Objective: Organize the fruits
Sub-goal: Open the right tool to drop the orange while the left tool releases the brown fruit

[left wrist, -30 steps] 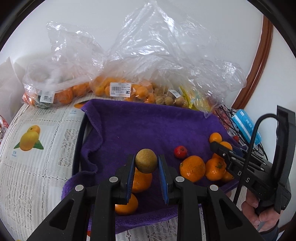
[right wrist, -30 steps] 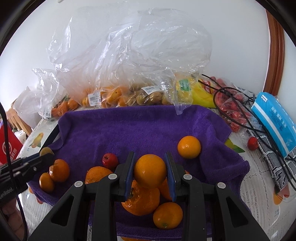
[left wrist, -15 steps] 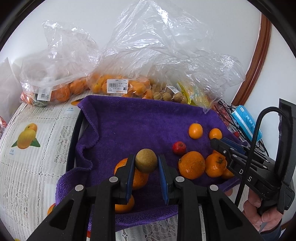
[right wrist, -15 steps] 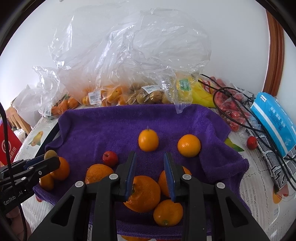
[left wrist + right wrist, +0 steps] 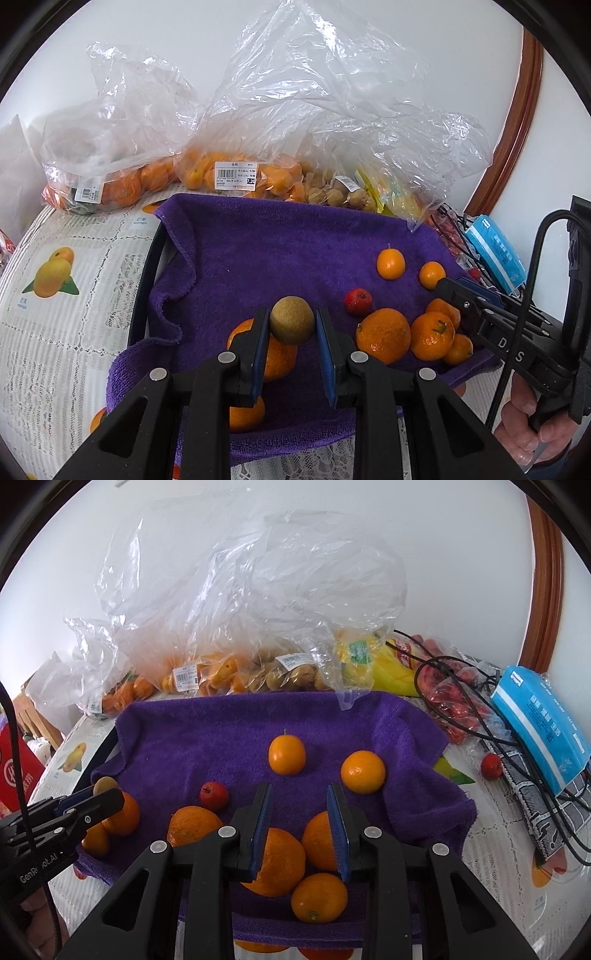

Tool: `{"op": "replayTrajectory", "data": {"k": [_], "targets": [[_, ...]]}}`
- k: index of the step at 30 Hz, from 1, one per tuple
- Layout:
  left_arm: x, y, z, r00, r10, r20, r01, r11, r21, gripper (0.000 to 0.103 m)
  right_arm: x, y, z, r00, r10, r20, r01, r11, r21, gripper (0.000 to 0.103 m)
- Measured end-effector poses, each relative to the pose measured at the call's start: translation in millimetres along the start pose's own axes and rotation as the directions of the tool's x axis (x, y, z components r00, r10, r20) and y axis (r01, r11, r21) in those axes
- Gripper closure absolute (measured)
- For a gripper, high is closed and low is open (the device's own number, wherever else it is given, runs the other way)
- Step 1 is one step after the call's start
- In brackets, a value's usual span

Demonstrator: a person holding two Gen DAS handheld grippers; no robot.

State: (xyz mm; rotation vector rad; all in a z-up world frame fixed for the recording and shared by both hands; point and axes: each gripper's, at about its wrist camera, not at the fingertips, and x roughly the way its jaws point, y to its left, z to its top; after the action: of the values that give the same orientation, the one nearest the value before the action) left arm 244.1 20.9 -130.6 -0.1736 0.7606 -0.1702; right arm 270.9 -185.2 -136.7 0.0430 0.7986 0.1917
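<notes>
Between the blue pads of the left gripper [image 5: 291,318], above the near left part of the purple terry towel [image 5: 258,251], sits one small round brown rough-skinned fruit [image 5: 291,325]. The claw is clamped on it across its widest part, and the fruit is clear of the cloth.

The right gripper [image 5: 299,788] hangs over the near cluster of citrus. Its pads stand a little apart with nothing between them, so it is empty.

Handling, as judged:
- The brown fruit looks light, with a thin and probably brittle shell. It calls for gentle pressure at its middle, since a round body can squirt out of flat pads.
- The round orange citrus fruits [image 5: 287,755] look firm but easily bruised, and they are liable to roll on release. Each should be taken across its middle, not at the stem.

Count:
- One brown fruit, held.
- Eight orange citrus fruits on the towel, large and small, six of them crowded at the near edge. More orange shapes below the towel's hem are too hidden to count.
- One small red fruit on the towel [image 5: 213,795], and a second red fruit [image 5: 491,766] off it on the lace tablecloth [image 5: 491,812].
- Clear plastic bags of fruit [image 5: 236,177] lie behind. Their number is uncertain.
</notes>
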Motion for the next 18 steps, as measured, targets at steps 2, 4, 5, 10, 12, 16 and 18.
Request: {"op": "replayTrajectory", "data": {"k": [2,4,5,10,12,16,18], "targets": [[1.3,-1.0,0.1,1.000,0.005,0.005,-0.005,1.000,0.000,0.079,-1.4,-3.0,0.5,1.000,-0.003,0.000,0.003,1.000,0.003,0.072],[2.3,-1.6,-0.4,1.000,0.010,0.014,-0.010,1.000,-0.004,0.079,-0.6,-4.9,0.3,1.000,-0.011,-0.006,0.011,1.000,0.009,0.073],[2.7,-1.9,-0.7,1.000,0.015,0.019,-0.015,1.000,-0.006,0.079,0.1,-5.8,0.3,1.000,-0.011,-0.009,0.011,1.000,0.012,0.073],[4.6,-1.8,-0.9,0.999,0.045,0.024,-0.044,0.999,-0.014,0.075,2.7,-5.0,-1.2,1.000,-0.011,-0.017,0.011,1.000,0.007,0.073],[5.7,0.2,0.0,0.998,0.055,0.017,-0.054,0.998,-0.028,0.071,3.3,-3.2,-1.4,1.000,-0.010,-0.018,0.010,1.000,0.000,0.073],[3.5,2.5,1.0,0.998,0.066,0.017,-0.065,0.997,-0.046,0.063,2.9,-0.3,-2.0,1.000,-0.008,-0.015,0.008,1.000,-0.015,0.073],[0.5,2.2,1.4,0.997,0.070,0.023,-0.069,0.997,-0.045,0.058,2.4,1.0,-2.1,1.000,-0.007,-0.014,0.007,1.000,-0.018,0.073]]}}
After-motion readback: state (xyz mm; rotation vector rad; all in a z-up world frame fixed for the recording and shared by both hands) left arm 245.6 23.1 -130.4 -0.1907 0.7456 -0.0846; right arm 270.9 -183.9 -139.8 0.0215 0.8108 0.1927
